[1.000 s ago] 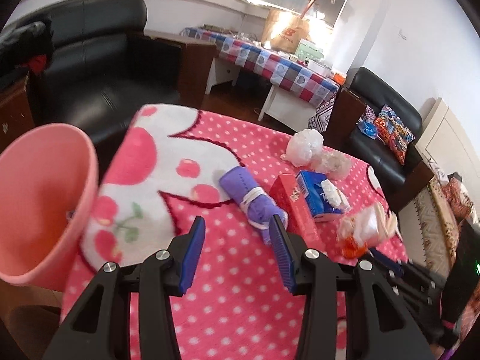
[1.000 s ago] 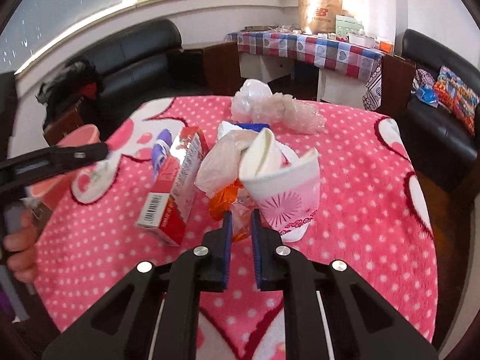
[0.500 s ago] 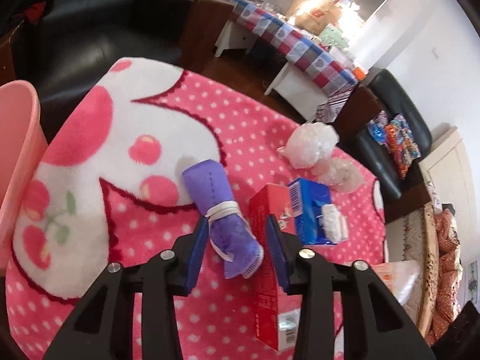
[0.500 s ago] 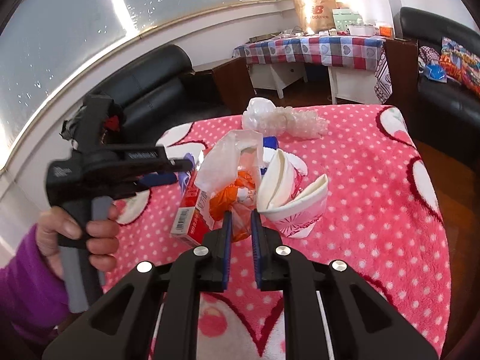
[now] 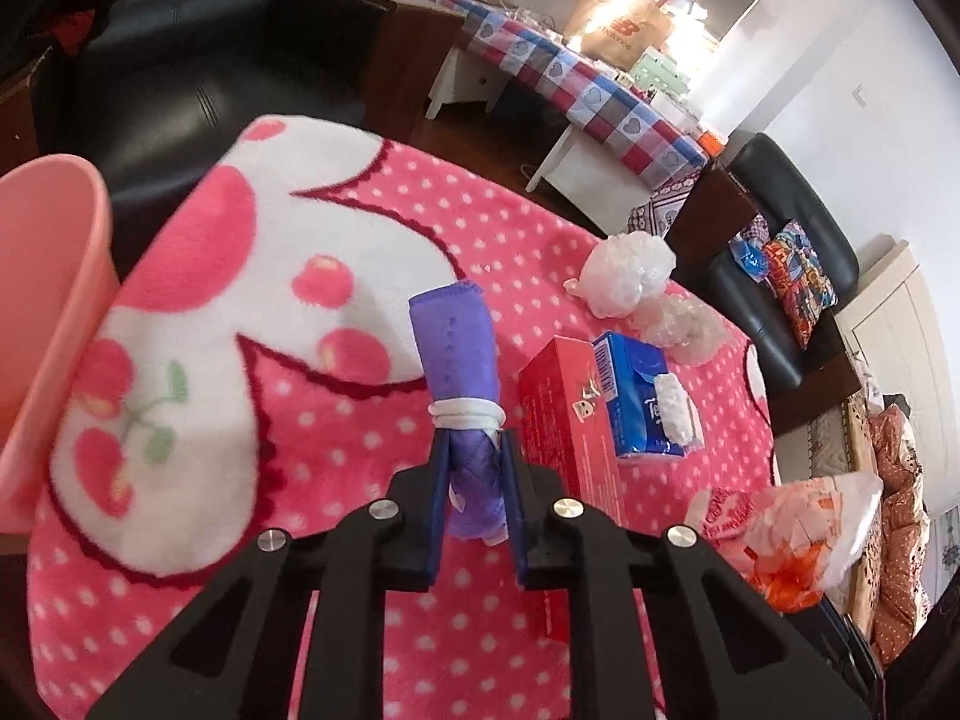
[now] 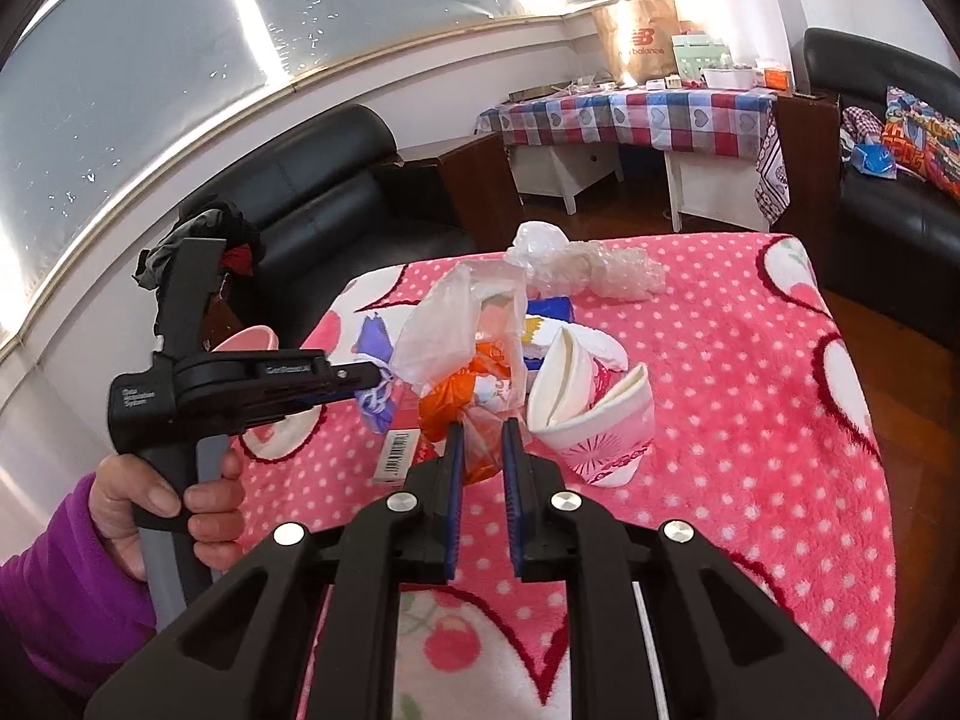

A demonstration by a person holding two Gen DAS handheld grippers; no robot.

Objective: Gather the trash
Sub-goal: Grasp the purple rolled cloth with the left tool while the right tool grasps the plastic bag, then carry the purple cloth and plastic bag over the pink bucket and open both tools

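Observation:
My left gripper (image 5: 474, 450) is shut on a rolled purple cloth (image 5: 456, 354) tied with a white band, held above the pink dotted table cover (image 5: 384, 222). The pink bin (image 5: 48, 300) stands at the table's left edge. My right gripper (image 6: 480, 438) is shut on a clear plastic bag with orange scraps (image 6: 468, 348), lifted above the table. A crushed white and pink paper cup (image 6: 594, 408) lies just right of the bag. The left gripper with the purple roll (image 6: 375, 402) shows at the left in the right wrist view.
A red box (image 5: 552, 408) and a blue tissue pack (image 5: 642, 396) lie right of the purple roll. Crumpled clear plastic (image 5: 630, 270) lies at the table's far side. Black sofas (image 6: 318, 180) and a checkered side table (image 6: 630, 114) surround the table.
My left gripper closed on the purple roll and lifted it off the table. My right gripper rose higher with the plastic bag.

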